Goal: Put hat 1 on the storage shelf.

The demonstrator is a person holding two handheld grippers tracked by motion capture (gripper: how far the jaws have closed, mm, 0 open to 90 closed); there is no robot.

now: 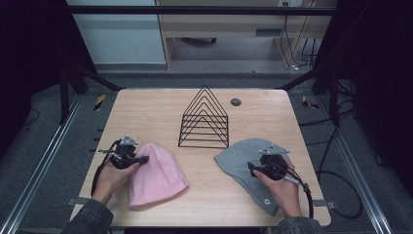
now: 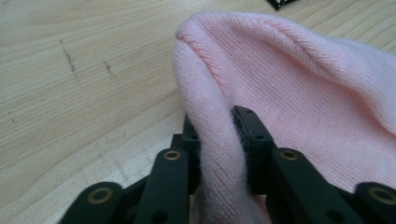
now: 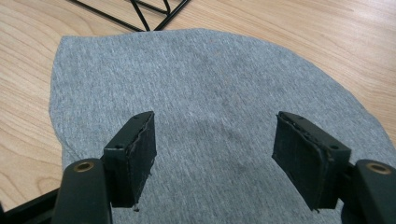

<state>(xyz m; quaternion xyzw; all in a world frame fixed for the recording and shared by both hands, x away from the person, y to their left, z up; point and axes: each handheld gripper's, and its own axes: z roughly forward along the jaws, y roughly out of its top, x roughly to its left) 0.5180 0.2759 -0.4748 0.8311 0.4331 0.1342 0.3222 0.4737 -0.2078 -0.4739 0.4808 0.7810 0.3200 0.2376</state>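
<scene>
Pink hat (image 1: 158, 175) lies flat on the desk (image 1: 146, 109) at its near left, crown end toward the left hand-held gripper (image 1: 144, 159). In the left gripper view a raised fold of the pink knit (image 2: 219, 154) sits pinched between both pads, so this hand-held gripper is judged clenched on the hat; the rest of the fabric rests on the wood, not lifted. Grey hat (image 1: 248, 165) lies flat at the near right, well apart from the pink one. The right hand-held gripper (image 1: 251, 168) hangs over it with jaws spread wide and nothing between the pads (image 3: 135, 154): released, no grasp taken. A wire rack (image 1: 205, 119) stands upright behind and between the 2 hats, its slots bare. Assessment: 1 grasp secured, 1 outstanding; no hat raised or placed. If the rack is the destination, nearly all the work remains.
</scene>
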